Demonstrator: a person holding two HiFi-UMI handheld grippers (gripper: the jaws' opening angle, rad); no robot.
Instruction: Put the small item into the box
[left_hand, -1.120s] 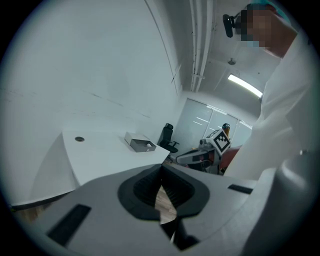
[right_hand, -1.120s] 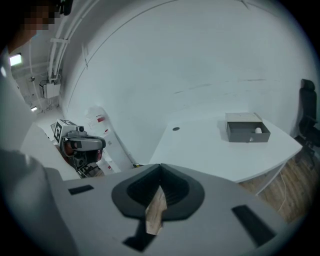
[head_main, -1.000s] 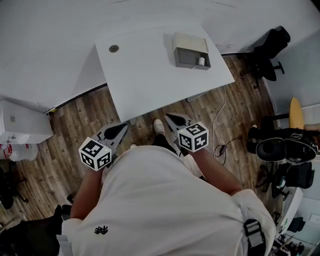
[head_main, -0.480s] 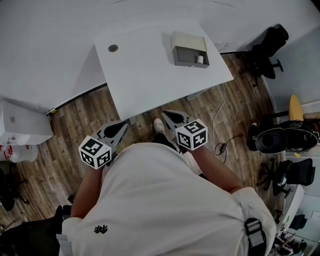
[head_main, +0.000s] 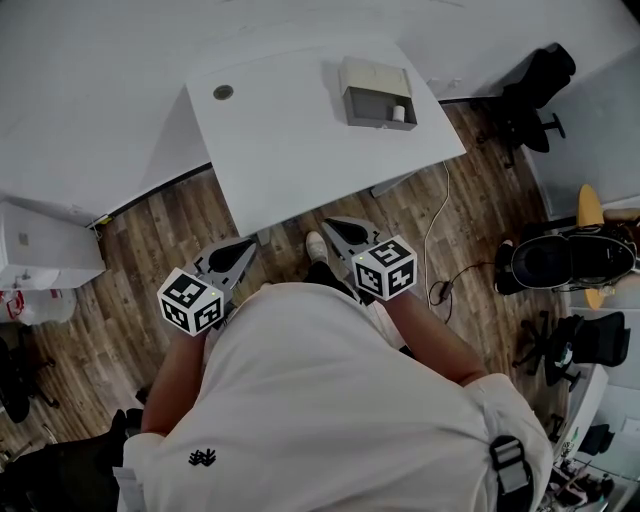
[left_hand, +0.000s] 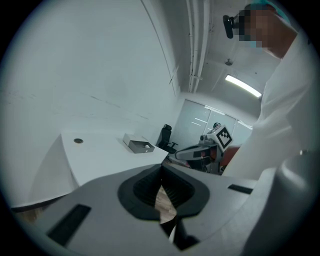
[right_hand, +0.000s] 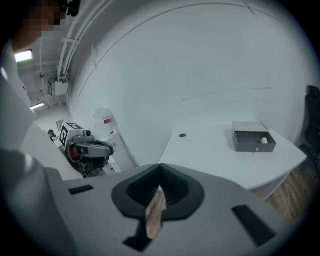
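An open grey box (head_main: 378, 95) stands near the far right corner of the white table (head_main: 290, 150). A small white item (head_main: 398, 113) lies inside it at the right end. The box (right_hand: 254, 141) and the item (right_hand: 264, 140) also show in the right gripper view, and the box (left_hand: 139, 145) shows small in the left gripper view. My left gripper (head_main: 250, 244) and right gripper (head_main: 329, 222) hang over the wooden floor in front of the table's near edge, close to my body. Both are shut with nothing in them, and far from the box.
A round cable hole (head_main: 222, 92) sits at the table's far left. Black office chairs (head_main: 545, 80) and other seats (head_main: 565, 265) crowd the right side. A white cabinet (head_main: 40, 245) stands at the left. A cable (head_main: 435, 250) runs across the floor.
The head view has drifted a little, so the table and box sit slightly higher in the picture. Both grippers keep their places and stay shut.
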